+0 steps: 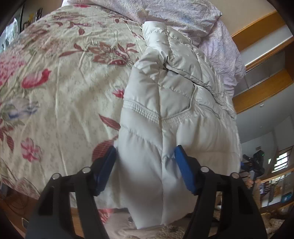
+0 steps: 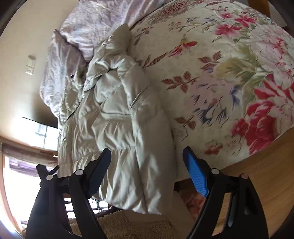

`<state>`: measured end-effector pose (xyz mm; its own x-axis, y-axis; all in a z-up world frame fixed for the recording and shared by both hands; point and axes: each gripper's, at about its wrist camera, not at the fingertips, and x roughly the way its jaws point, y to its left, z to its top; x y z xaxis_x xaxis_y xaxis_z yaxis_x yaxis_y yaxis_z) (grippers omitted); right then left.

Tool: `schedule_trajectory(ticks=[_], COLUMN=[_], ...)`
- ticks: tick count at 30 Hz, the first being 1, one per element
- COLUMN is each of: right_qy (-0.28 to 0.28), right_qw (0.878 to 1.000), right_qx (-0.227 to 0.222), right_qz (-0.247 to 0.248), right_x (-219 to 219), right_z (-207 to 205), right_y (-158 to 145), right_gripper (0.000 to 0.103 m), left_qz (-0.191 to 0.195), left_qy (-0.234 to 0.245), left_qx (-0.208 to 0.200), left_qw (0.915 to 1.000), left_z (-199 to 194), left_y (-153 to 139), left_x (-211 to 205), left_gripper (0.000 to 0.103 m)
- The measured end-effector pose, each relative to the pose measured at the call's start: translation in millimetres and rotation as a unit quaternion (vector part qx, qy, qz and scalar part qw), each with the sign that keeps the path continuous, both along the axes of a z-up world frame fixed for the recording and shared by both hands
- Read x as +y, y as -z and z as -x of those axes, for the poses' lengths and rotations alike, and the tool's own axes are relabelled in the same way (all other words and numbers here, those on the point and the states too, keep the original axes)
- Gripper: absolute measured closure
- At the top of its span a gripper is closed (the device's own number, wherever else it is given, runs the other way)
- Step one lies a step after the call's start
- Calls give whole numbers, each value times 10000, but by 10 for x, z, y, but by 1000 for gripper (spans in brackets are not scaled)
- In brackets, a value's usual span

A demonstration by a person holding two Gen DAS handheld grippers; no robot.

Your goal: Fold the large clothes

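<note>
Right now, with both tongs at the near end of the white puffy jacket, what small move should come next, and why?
Probably close the left tongs on the hem of the jacket: the hem already bulges between its blue pads, which do not look fully pressed yet. The right tongs stand wide open over the same end, gripping nothing, so they would likely close after.

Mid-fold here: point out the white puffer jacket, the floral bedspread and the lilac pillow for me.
white puffer jacket (image 1: 143, 165): left wrist view, on its hem panel between the fingers.
floral bedspread (image 2: 229, 77): right wrist view, on a bare flowered patch right of the jacket.
lilac pillow (image 1: 183, 16): left wrist view, on its crinkled face.
</note>
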<state>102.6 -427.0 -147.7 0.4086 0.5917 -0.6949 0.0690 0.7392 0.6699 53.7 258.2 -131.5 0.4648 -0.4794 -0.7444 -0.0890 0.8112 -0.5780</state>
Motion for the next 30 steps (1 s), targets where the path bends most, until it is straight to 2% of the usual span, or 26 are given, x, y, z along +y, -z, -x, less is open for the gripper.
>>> schedule_trajectory(ticks=[2, 7, 12, 18, 21, 23, 26, 30], right_qy=[-140, -377, -415, -292, -170, -118, -72, -22], right_qw=[9997, 9982, 9958, 9929, 9912, 9912, 9927, 9936], right_qx=[26, 77, 204, 231, 184, 177, -22, -514], right_qz=[-199, -459, -794, -1131, -1301, -1304, -1208, -1001], right_x=[34, 79, 80, 95, 71, 64, 83, 133], right_z=[43, 130, 232, 339, 382, 405, 455, 509], right_y=[32, 72, 114, 220, 275, 294, 227, -26], right_gripper=[26, 28, 37, 43, 51, 67, 83, 88], left_qz=[167, 361, 675, 902, 952, 983, 955, 833], left_qy=[0, 2, -58, -110, -171, -207, -238, -181], left_qx=[32, 75, 190, 212, 165, 80, -125, -618], left_qw=[9999, 9993, 9975, 9956, 9952, 9949, 9951, 9944], left_z=[41, 135, 220, 327, 376, 401, 450, 519], left_y=[20, 52, 101, 126, 123, 104, 20, -214], left_x=[-10, -60, -73, -121, -137, -148, -179, -256], left_gripper=[45, 50, 57, 61, 66, 73, 84, 88])
